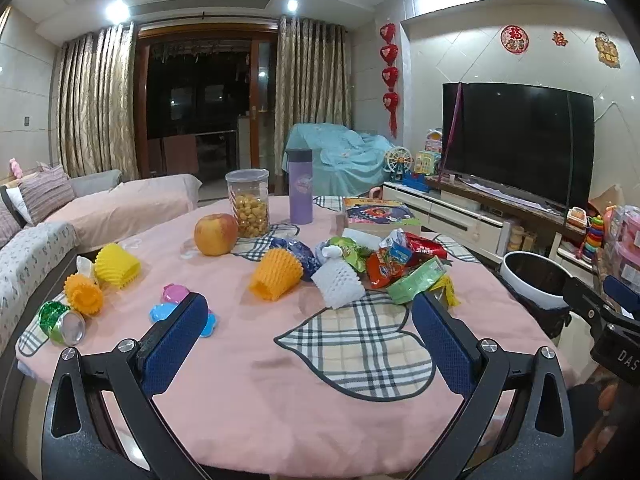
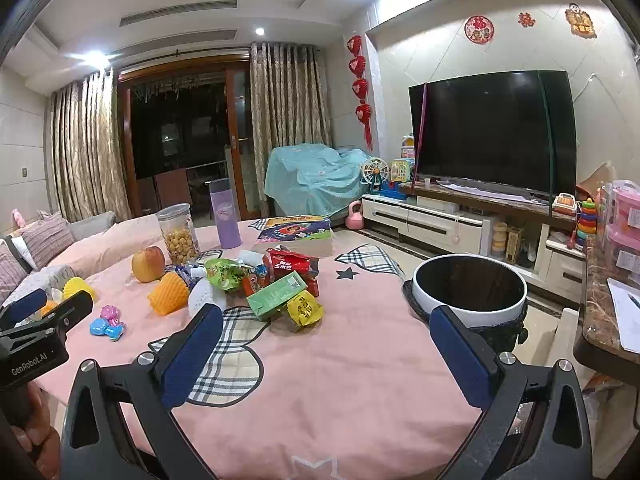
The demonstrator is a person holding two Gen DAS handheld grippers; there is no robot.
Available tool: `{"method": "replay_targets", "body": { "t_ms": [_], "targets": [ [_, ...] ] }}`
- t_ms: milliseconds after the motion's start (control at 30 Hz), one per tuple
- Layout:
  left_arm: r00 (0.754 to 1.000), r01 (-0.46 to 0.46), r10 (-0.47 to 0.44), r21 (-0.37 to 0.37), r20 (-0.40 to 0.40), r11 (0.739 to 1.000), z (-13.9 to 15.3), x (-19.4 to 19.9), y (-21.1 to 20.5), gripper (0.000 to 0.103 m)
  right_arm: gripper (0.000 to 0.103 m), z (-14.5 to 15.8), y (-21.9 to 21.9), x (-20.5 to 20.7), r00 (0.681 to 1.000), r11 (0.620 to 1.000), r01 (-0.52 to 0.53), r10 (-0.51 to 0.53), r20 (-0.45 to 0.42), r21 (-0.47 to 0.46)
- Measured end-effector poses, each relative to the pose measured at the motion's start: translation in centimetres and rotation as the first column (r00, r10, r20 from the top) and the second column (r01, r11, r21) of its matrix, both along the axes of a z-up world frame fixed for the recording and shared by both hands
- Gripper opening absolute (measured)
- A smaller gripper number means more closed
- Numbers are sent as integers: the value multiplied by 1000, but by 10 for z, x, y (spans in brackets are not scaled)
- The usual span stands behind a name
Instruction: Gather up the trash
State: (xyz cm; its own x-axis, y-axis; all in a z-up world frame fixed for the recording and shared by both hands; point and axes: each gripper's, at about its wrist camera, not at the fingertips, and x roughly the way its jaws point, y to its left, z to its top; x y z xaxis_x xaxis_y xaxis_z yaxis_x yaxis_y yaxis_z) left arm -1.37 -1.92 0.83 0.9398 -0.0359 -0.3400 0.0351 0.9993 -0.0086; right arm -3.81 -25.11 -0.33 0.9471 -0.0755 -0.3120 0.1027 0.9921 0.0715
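Both grippers, left (image 1: 306,330) and right (image 2: 326,346), hover with jaws released over the table (image 2: 340,380); mid-table, the wrappers (image 2: 280,284) look light, crinkly, slippery, best pinched by an edge.

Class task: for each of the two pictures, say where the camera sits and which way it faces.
Left wrist: on the left tool, facing across the pink table; the right tool shows at the right edge.
Right wrist: on the right tool, facing likewise; the left tool shows at the left edge.
Shared: wrapper pile, apple, white bin.
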Motion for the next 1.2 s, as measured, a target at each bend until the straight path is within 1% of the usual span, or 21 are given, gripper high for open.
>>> {"method": "replay_targets", "body": {
  "t_ms": [167,400,600,867,1200],
  "targets": [
    [1000,-1,1,6,5,1000,0,-2,0,103,103,1,-1,-3,1000,1000,-6,6,4,12],
    [1000,-8,8,-4,12,1000,-1,-3,3,103,103,1,2,-2,1000,1000,-21,20,11,7],
    [1000,-6,6,1,22,1000,-1,-4,2,103,103,2,3,-4,999,999,-31,31,19,9],
    [1000,-1,1,-13,12,1000,-2,-4,4,103,103,1,4,-4,999,999,-34,34,20,10],
    [1000,-6,6,-8,17,1000,-2,-4,3,103,103,-2,4,-5,999,998,-48,48,18,29]
  ]
}}
